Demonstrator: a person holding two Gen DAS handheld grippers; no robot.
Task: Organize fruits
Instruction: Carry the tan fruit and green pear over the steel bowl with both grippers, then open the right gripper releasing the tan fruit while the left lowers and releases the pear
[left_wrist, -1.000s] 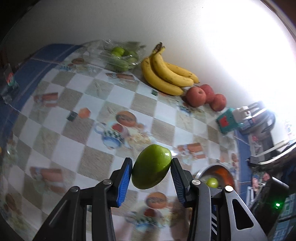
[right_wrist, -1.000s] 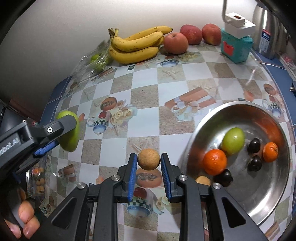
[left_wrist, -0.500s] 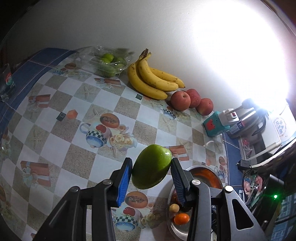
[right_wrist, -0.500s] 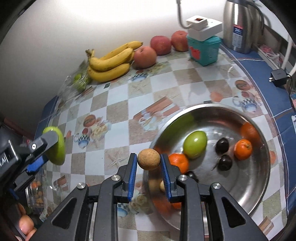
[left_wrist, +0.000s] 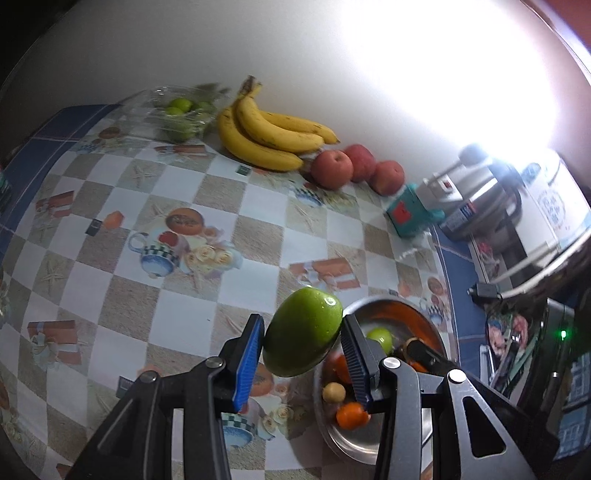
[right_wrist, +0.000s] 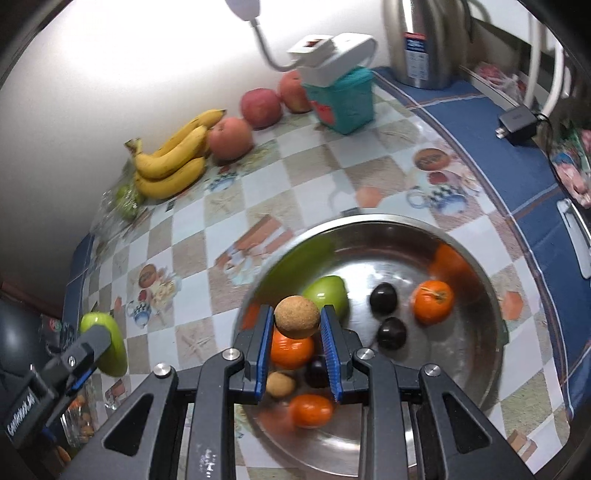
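My left gripper (left_wrist: 302, 341) is shut on a green mango (left_wrist: 302, 338) and holds it in the air, left of the steel bowl (left_wrist: 391, 306). The mango also shows in the right wrist view (right_wrist: 107, 345). My right gripper (right_wrist: 297, 325) is shut on a small round brown fruit (right_wrist: 297, 316) above the near left part of the steel bowl (right_wrist: 491, 295). The bowl holds a green fruit (right_wrist: 327, 293), oranges (right_wrist: 432, 301), dark plums (right_wrist: 384, 293) and a small brown fruit (right_wrist: 280, 384).
Bananas (left_wrist: 273, 136), three red apples (left_wrist: 332, 170) and a clear box of green fruit (left_wrist: 181, 118) lie along the back wall. A teal box with a white device (right_wrist: 341, 96) and a steel kettle (right_wrist: 417, 40) stand at the back right. A charger (right_wrist: 517, 123) lies on the blue border.
Both grippers have moved right towards the bowl with their fruit. The right gripper now hangs over the bowl's near left part; the left one is closer to its rim.
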